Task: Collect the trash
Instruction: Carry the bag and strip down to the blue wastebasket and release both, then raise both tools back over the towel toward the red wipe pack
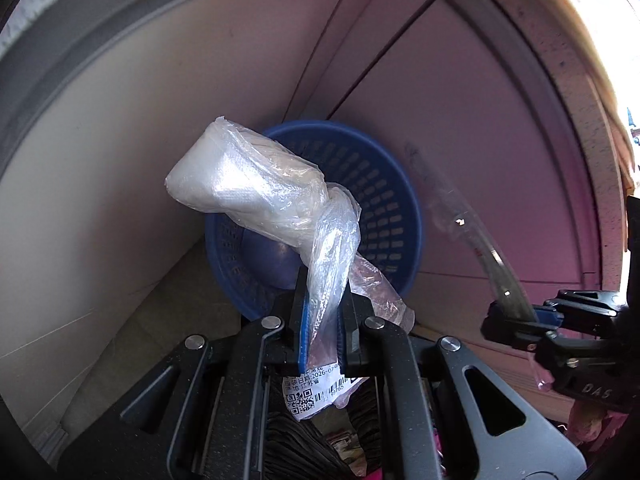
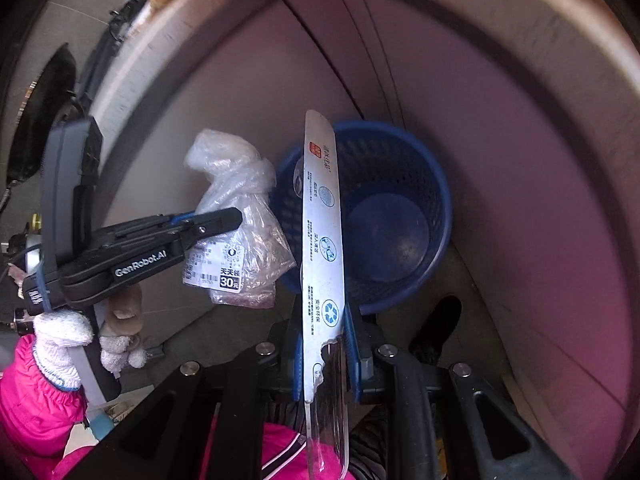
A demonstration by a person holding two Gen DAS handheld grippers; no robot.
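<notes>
My left gripper (image 1: 323, 300) is shut on a knotted clear plastic bag (image 1: 256, 188) with a white barcode label; the bag hangs in front of a blue slotted waste basket (image 1: 384, 200). In the right wrist view the same bag (image 2: 240, 216) and left gripper (image 2: 236, 216) sit left of the basket (image 2: 400, 216). My right gripper (image 2: 324, 320) is shut on a long flat clear plastic package (image 2: 322, 216) with white printed strip, held edge-on above the basket's left rim. That package (image 1: 476, 248) and right gripper (image 1: 500, 312) also show at the right of the left wrist view.
The basket stands on a tiled floor (image 1: 152, 308) in a corner between a pale wall (image 1: 120, 160) and a pinkish cabinet side (image 1: 480, 140). A gloved hand with a pink sleeve (image 2: 36, 392) holds the left gripper. The basket's bottom shows nothing inside.
</notes>
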